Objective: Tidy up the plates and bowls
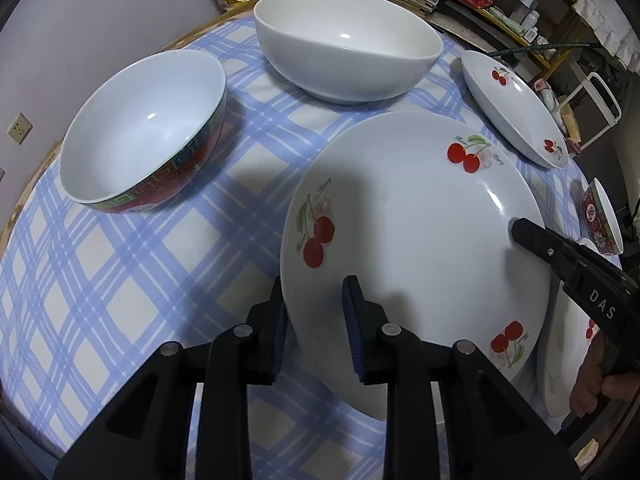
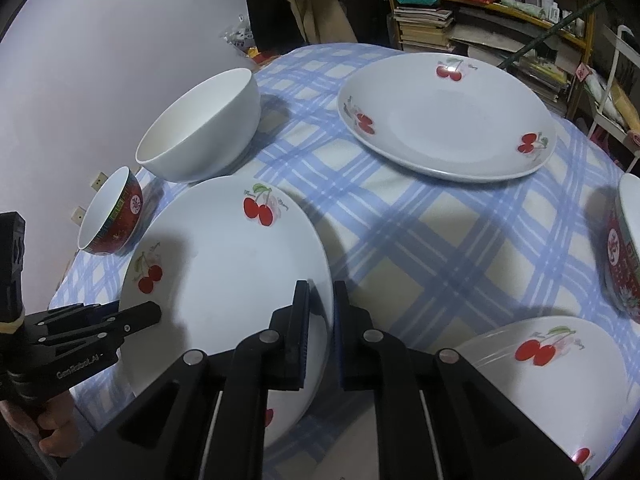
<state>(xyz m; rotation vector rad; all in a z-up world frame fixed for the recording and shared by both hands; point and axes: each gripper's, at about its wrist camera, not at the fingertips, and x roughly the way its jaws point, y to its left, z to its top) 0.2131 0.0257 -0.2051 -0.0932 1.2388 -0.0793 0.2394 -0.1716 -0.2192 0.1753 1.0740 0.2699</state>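
A white cherry-print plate [image 1: 408, 216] is held tilted above the checked tablecloth by both grippers. My left gripper [image 1: 316, 304] is shut on its near-left rim. My right gripper [image 2: 320, 304] is shut on its right rim; it shows in the left wrist view [image 1: 532, 236] at the plate's right edge. The same plate shows in the right wrist view [image 2: 228, 280], with the left gripper [image 2: 144, 316] at its left edge. A second cherry plate [image 2: 444, 116] lies flat at the far right. A third cherry plate [image 2: 552, 384] lies near right, under the held plate's right side.
A red-rimmed bowl [image 1: 140, 132] stands left and a large white bowl [image 1: 344, 44] at the back. Another red patterned bowl [image 2: 624, 248] stands at the right table edge. Cluttered shelves [image 2: 500, 20] stand behind the table [image 2: 420, 240].
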